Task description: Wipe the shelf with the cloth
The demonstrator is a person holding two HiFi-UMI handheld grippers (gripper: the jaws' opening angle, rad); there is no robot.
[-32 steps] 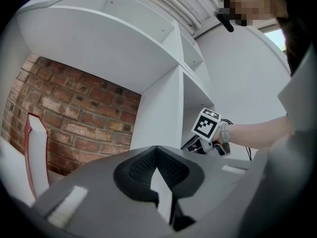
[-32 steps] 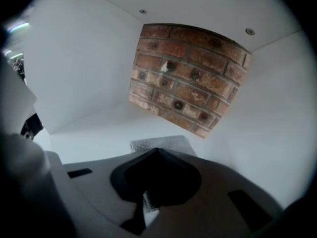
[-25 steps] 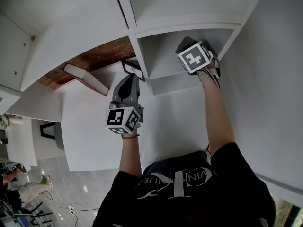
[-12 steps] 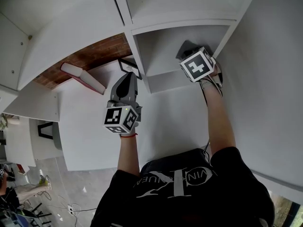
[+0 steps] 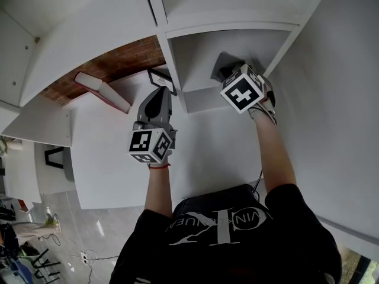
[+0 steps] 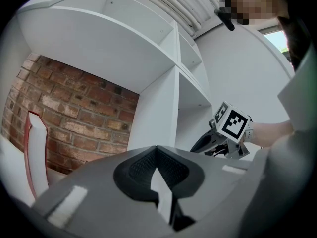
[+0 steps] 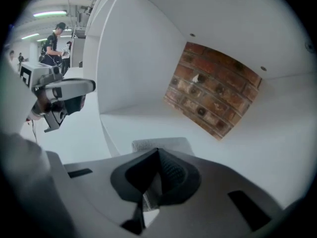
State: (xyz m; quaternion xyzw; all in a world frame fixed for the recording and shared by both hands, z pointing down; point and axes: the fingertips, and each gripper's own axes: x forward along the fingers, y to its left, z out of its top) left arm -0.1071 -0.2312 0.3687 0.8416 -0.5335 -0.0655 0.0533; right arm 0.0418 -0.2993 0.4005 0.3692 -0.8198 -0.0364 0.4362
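The only lettering stands on the person's black shirt (image 5: pixel 195 247) at the bottom of the head view: pale print seen upside down, running either side of a large X-shaped emblem. Right of the emblem the letters "VIN" can be made out; the rest is too small and skewed to read. The white cubes on the left claw (image 5: pixel 160 94) and the right claw (image 5: pixel 225 71) carry black square marker patterns, not letters.

Lab hall: strip lights (image 7: pixel 49 14), bystanders (image 7: pixel 52 38), floor cables (image 5: pixel 89 257).

Head camera steeply down over the shelf (image 5: pixel 204 58); gripper cameras close behind jaws, both toward it
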